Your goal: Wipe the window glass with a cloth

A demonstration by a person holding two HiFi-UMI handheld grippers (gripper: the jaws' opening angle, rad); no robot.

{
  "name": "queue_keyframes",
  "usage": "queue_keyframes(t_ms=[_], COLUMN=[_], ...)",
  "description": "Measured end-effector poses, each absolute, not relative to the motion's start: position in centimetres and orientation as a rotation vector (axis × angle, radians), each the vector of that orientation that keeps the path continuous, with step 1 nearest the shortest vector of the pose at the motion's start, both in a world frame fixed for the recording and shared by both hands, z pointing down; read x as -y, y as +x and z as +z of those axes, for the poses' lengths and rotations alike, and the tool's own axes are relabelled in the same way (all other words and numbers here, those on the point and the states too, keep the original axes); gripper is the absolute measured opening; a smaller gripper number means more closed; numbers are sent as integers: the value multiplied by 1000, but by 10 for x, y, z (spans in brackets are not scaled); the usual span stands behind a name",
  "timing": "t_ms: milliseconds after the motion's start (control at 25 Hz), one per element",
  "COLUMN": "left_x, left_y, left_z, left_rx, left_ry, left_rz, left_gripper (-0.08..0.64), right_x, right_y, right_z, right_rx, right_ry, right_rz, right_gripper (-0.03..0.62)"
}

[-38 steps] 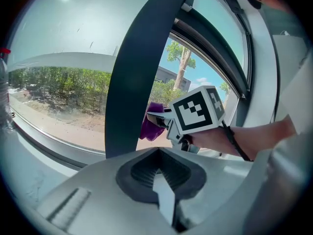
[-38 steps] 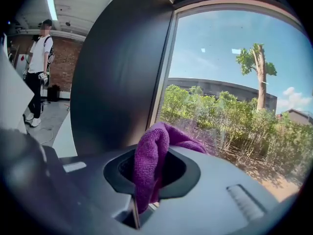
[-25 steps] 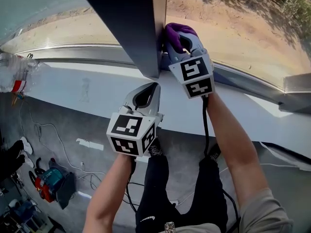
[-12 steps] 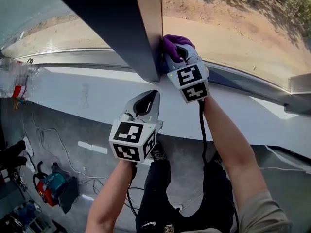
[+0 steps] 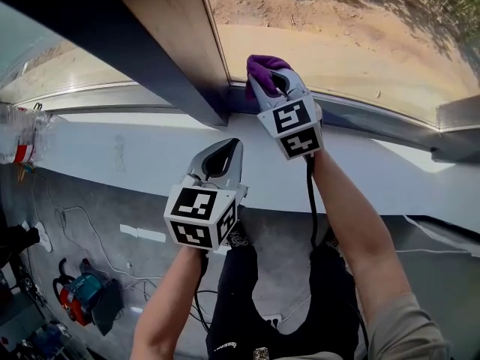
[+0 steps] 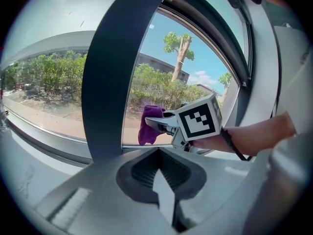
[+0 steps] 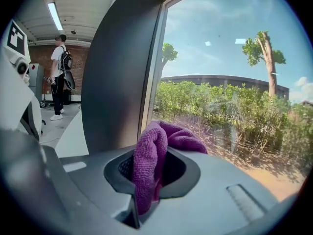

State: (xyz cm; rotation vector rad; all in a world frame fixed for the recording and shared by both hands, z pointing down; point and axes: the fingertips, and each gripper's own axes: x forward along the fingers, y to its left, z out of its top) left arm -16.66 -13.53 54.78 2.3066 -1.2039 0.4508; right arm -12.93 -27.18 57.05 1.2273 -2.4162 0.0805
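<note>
The purple cloth (image 5: 262, 66) is pinched in my right hand-held gripper (image 5: 271, 82), its jaws clamped on a fold, with the loose wad bulging out past the tips. That wad sits at the bottom corner of the window glass (image 5: 345, 28), though I cannot tell whether it is pressing on the pane or just short of it.

My left hand-held gripper (image 5: 227, 147) is closed on nothing and hangs lower down, over the white sill (image 5: 127, 152), well apart from the cloth.

I judge the main risk to be the grip. Only a fold is caught, so dragging it hard across the pane could pull the cloth out. If the wad flattens or shifts aside, the bare jaw tips could scrape the glass.

The dark window post (image 5: 127, 43) stands just to the left of my right hand-held gripper, and the lower frame rail (image 5: 375, 115) runs directly under it. A stroke left or down would knock into them. Open pane lies to the right of the hand-held gripper and above it, so that is where I have room to sweep.
</note>
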Motion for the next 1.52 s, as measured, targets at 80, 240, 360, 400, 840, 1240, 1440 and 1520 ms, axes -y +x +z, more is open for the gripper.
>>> queue_keyframes(t_ms=[80,240,360,400,840,1240,1440,1520], left_x=[134,133,128,127,111,99,92,90], left_y=[-156,-126,-95,-84,23,127,174,191], left_z=[547,545,546,545,544,552,557,559], left_rx=[1189,1153,1114,1102,990,890,846,830], left_ry=[2315,2338,2354,2361,2426,2476,2507,2520], left_rz=[452,453,447,447,468,495,529,544], left_gripper=[0,0,0,0,0,0,0,0], right_x=[268,262,252,250,225,200,188,183], right_y=[-113,-76,-38,-26,112,246,311,336], right_z=[570,567,568,568,565,577,587,590], right_rx=[2405,2381,2351,2342,2266,2158,2116,2095], right_ry=[1235,1251,1272,1283,1442,1582,1636,1669], right_rz=[82,80,90,95,151,186,193,199], right_gripper=[78,79,80,80,80,81,81,81])
